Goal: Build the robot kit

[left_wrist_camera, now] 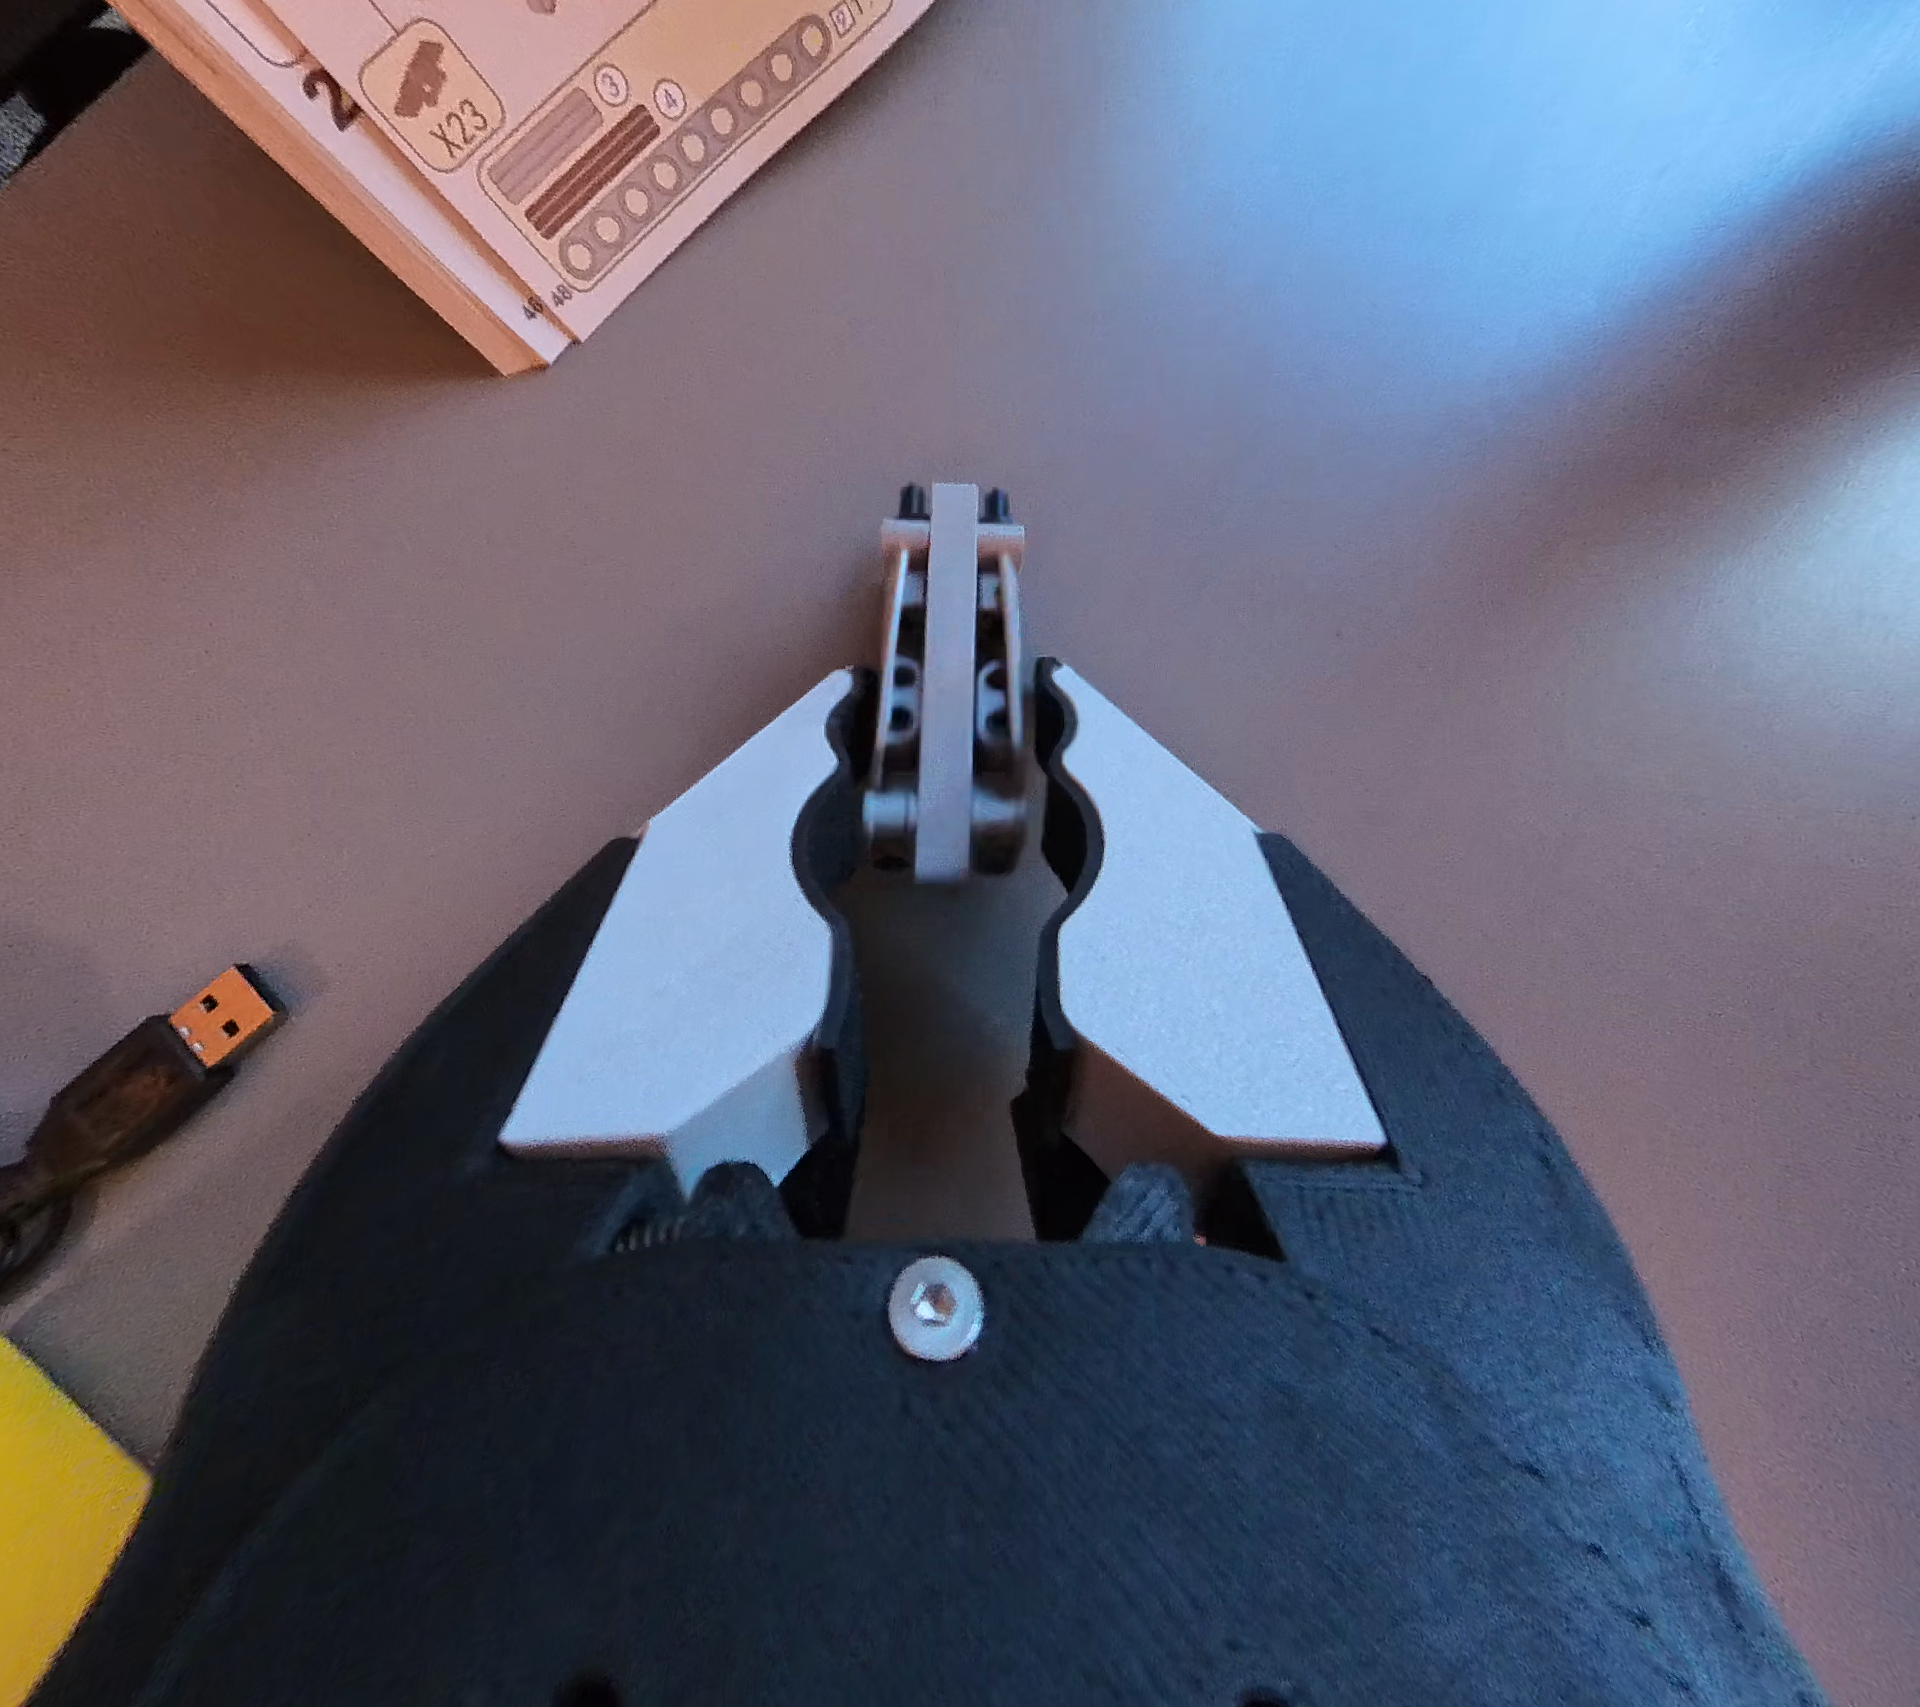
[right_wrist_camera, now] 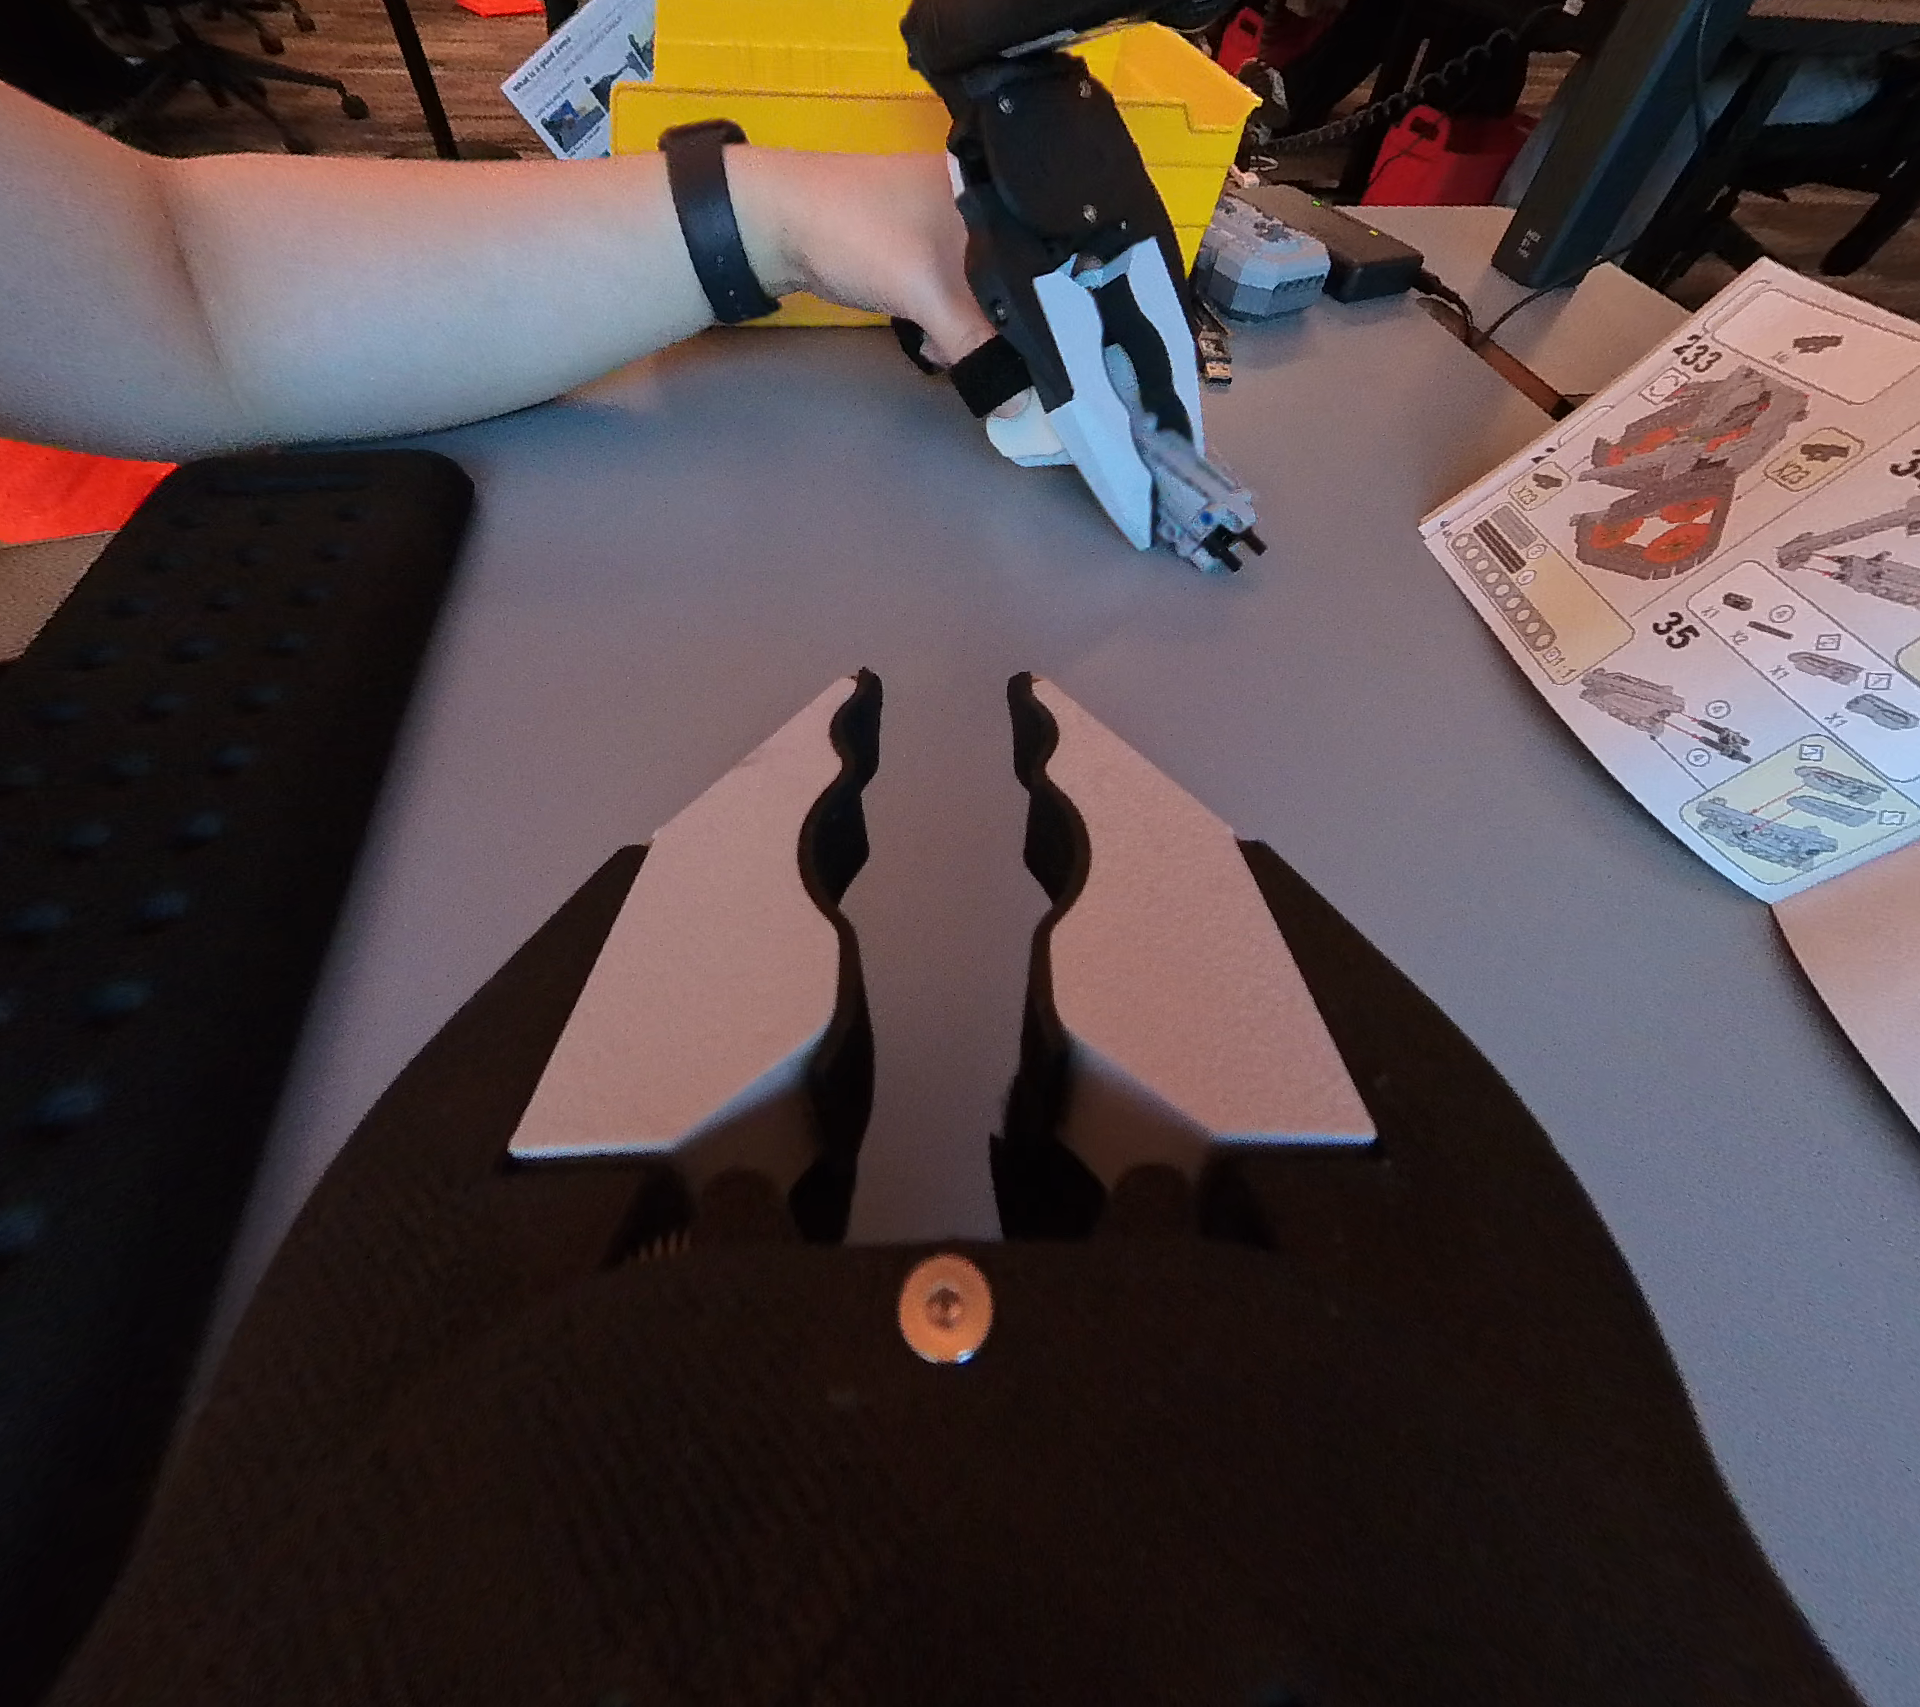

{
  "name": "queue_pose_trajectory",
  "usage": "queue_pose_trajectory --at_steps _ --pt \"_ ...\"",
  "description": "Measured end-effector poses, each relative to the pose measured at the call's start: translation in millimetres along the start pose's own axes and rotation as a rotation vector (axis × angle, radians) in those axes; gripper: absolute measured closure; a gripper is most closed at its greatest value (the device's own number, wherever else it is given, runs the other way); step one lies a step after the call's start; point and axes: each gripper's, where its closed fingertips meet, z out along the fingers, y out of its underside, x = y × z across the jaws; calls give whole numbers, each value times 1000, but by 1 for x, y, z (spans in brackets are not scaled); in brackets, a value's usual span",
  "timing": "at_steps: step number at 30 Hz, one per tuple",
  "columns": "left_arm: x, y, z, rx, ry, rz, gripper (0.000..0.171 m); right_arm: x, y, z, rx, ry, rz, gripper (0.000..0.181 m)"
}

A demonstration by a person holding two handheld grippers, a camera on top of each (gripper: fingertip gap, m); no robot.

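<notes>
My left gripper (left_wrist_camera: 948, 681) is shut on a small grey brick assembly (left_wrist_camera: 951, 681) with black pins at its far end, held just above the grey table (left_wrist_camera: 1247, 514). In the right wrist view the left gripper (right_wrist_camera: 1164, 462) shows farther off, held by a person's hand (right_wrist_camera: 862, 244) with a black wristband, tilted down with the grey assembly (right_wrist_camera: 1205, 504) sticking out of its tip. My right gripper (right_wrist_camera: 943, 691) is open and empty, low over the table (right_wrist_camera: 727, 535), with nothing between its fingers.
An open instruction booklet (left_wrist_camera: 540, 26) lies at the far left of the left wrist view and at the right of the right wrist view (right_wrist_camera: 1704, 618). A USB plug (left_wrist_camera: 223, 1018), a yellow bin (right_wrist_camera: 831, 88), a black mat (right_wrist_camera: 177, 774), a grey brick unit (right_wrist_camera: 1262, 260) and a monitor stand (right_wrist_camera: 1621, 99) surround the area. Some 20 cm of space lies between my two pairs of fingers. The USB plug (left_wrist_camera: 223, 1018) lies some 12 cm from my left tips, 35 cm from my right tips.
</notes>
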Motion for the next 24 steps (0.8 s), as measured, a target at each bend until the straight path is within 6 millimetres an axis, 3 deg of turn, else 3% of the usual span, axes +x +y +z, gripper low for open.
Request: queue_pose_trajectory --at_steps 6,10,12,13,16,18,21,24 --pt "-9 6 -7 -73 -70 19 124 2 2 0 -3 -4 13 157" --pt "4 -20 -25 98 -8 -76 118 11 1 -5 3 37 10 154" --pt "10 -44 -48 210 -36 -88 114 33 -2 -12 27 158 14 141" --pt "15 -62 -62 286 -57 -74 112 55 -4 -20 57 278 12 129" --pt "52 -118 -90 515 -65 4 103 113 -2 -47 107 565 -52 114" --pt "88 -140 -79 554 -9 62 94 140 16 -59 66 690 -62 110" --pt "135 -152 -39 519 84 48 90 157 40 -63 -6 739 -9 116" --pt "156 -159 -15 558 113 -76 96 162 41 -67 -29 759 -79 117"
